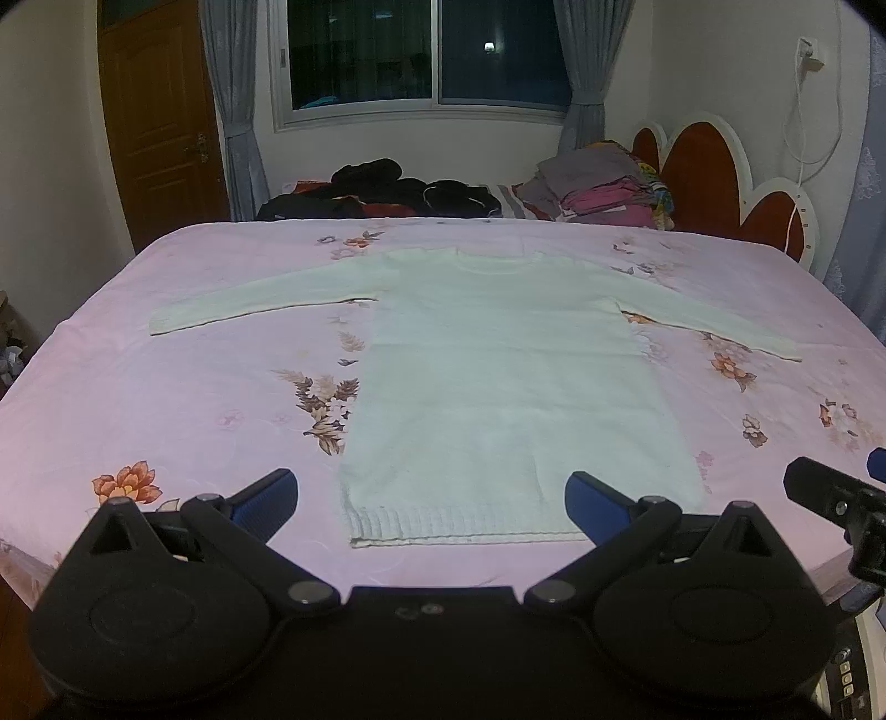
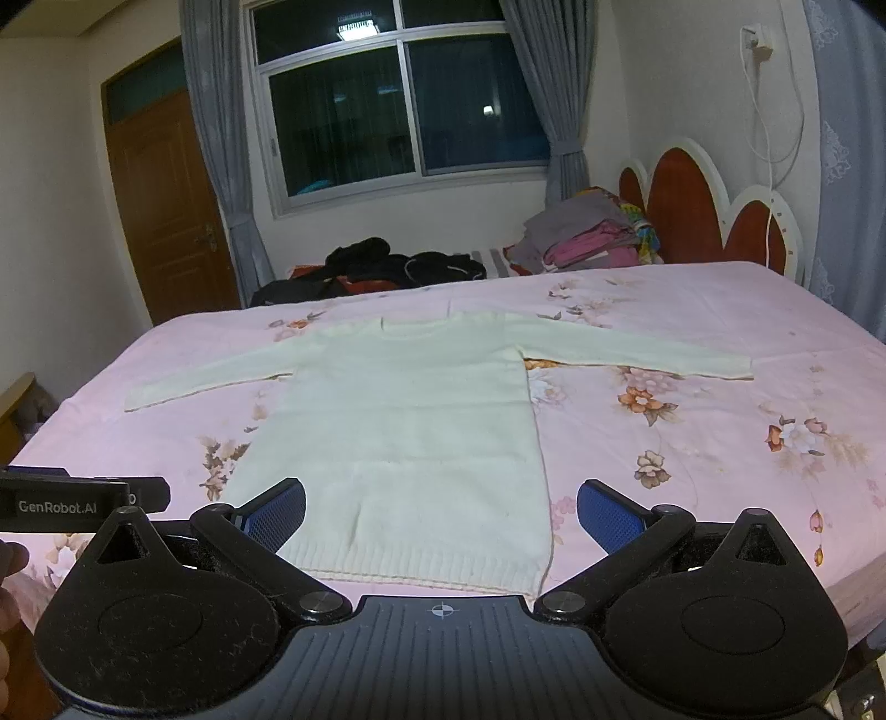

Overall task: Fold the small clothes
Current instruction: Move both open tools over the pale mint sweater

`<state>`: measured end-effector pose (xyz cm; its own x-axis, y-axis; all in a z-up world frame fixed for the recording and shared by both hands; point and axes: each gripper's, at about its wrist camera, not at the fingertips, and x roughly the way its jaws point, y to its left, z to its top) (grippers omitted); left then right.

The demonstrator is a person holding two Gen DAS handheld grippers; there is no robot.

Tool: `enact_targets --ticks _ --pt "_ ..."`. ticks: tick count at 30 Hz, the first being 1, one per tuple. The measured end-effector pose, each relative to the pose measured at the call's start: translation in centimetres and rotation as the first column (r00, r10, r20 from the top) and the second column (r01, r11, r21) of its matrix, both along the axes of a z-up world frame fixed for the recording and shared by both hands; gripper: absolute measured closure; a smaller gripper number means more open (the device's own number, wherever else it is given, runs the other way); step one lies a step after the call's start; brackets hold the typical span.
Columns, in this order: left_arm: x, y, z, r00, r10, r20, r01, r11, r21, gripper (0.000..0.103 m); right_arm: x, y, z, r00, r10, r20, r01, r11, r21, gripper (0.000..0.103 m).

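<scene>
I am looking along both grippers at a bed [image 1: 166, 387] covered with a pink floral sheet. A pale cream knit sweater [image 1: 498, 376] lies flat on it, front up, neckline toward the far side and ribbed hem [image 1: 465, 526] nearest me. Both long sleeves are spread out sideways, well apart from the body.

My left gripper [image 1: 429, 498] hovers just short of the hem, its jaws spread wide and holding nothing; the blue pads [image 1: 266, 498] frame the hem's left corner and middle. My right gripper [image 2: 441, 512] hovers beside it, also with jaws wide and empty, framing the hem toward its right corner.

I judge that no fold has been made yet. The sweater looks soft, light and floppy, with a thick knit that should pinch easily and not slip much against the ribbed pads. It will sag and stretch if lifted from one point, so I would take each sleeve near its cuff, or pinch the hem corners together, grabbing only the knit and not the sheet underneath.

Beyond the bed, dark clothes [image 1: 382, 191] lie heaped and a stack of folded clothes [image 1: 603, 191] sits near a red and white headboard [image 1: 703, 166], under a dark window [image 1: 426, 50].
</scene>
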<state>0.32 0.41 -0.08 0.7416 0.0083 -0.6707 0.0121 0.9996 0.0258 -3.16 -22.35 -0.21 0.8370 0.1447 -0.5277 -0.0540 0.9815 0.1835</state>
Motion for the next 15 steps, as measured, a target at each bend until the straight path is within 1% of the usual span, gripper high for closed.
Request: enact_targets --ticks 11,14,15 --pt "0.15 0.14 -0.19 1.000 0.008 -0.006 -0.008 1.000 -0.004 0.000 0.50 0.45 -0.07 1.000 0.005 -0.001 -0.005 1.000 -0.004 0.000" --pt "0.10 0.30 -0.12 1.000 0.007 0.027 -0.006 1.000 -0.022 0.000 0.48 0.45 -0.13 1.000 0.006 0.000 -0.006 1.000 -0.002 0.000" --pt "0.12 0.30 -0.14 1.000 0.006 0.026 -0.006 1.000 -0.025 0.000 0.56 0.51 -0.17 1.000 0.006 -0.002 -0.006 1.000 -0.003 0.000"
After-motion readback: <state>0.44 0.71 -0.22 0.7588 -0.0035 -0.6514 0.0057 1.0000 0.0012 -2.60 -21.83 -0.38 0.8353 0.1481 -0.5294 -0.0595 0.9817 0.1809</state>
